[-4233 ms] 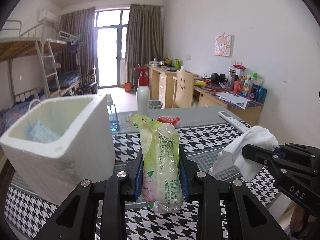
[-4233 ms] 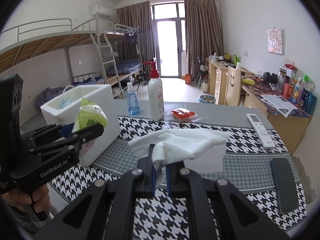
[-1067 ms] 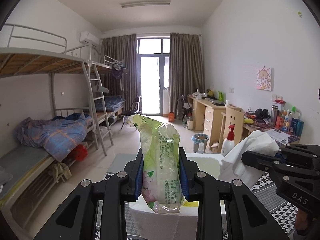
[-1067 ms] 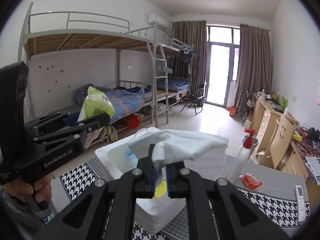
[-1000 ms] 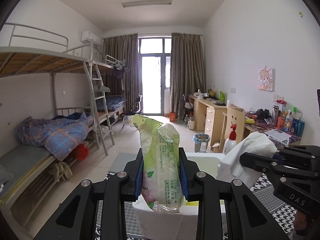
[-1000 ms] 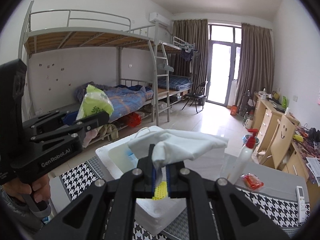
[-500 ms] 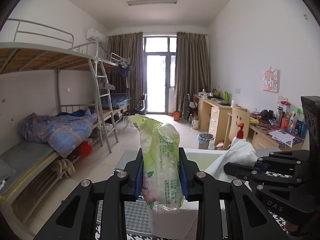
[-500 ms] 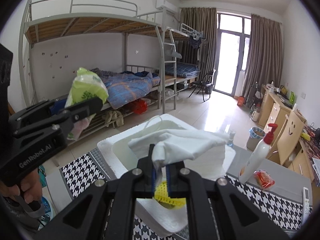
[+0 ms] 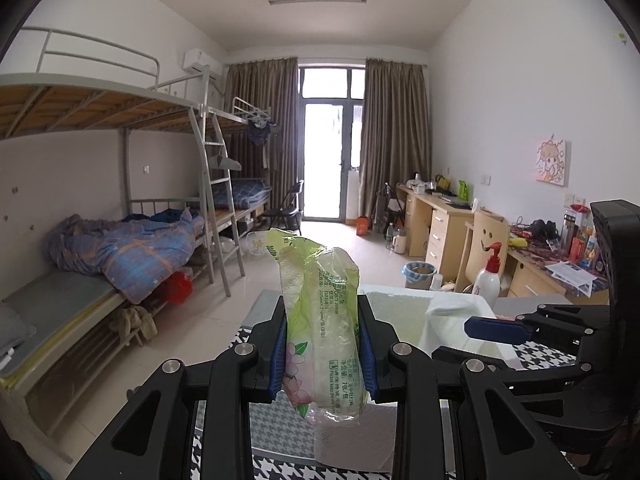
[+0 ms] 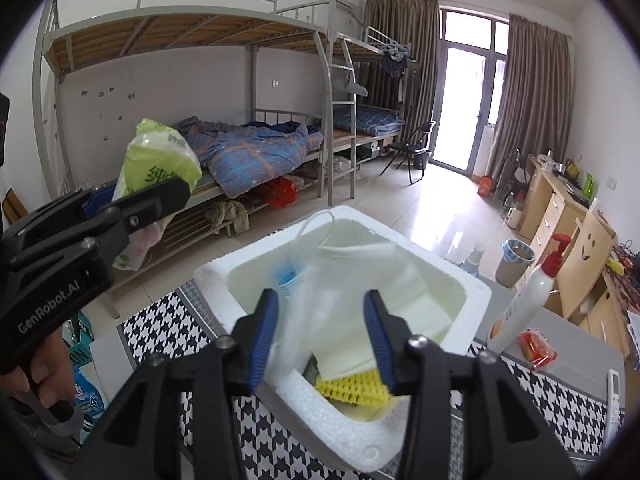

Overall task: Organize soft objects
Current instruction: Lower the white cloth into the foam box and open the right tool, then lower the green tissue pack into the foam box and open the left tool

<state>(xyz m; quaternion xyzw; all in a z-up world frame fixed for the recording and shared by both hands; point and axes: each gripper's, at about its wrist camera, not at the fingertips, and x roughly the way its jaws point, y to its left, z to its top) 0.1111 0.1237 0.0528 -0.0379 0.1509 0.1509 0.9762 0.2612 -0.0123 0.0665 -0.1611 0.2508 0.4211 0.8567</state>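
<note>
A green tissue pack (image 9: 322,332) stands upright between the pads of my left gripper (image 9: 323,344), which is shut on it. The same pack (image 10: 160,164) shows at the left of the right wrist view. My right gripper (image 10: 322,328) hangs over the white foam box (image 10: 216,276), its jaws opening. A white cloth (image 10: 340,292), blurred, drops free between them into the box. Inside lie a yellow sponge (image 10: 352,388) and a blue face mask (image 10: 288,280). In the left wrist view the right gripper (image 9: 468,340) sits over the box (image 9: 400,292), with the cloth (image 9: 444,320) below it.
The box stands on a table with a houndstooth cloth (image 10: 160,328). Beyond the box are a red-topped pump bottle (image 10: 524,304), a red packet (image 10: 536,344), a small spray bottle (image 10: 474,256) and a remote (image 10: 614,392). A person's hand (image 10: 44,376) grips the left handle.
The right jaws have gone from shut on the white cloth to open, and the cloth has dropped into the foam box. The right gripper came lower over the box. The left still holds the pack.
</note>
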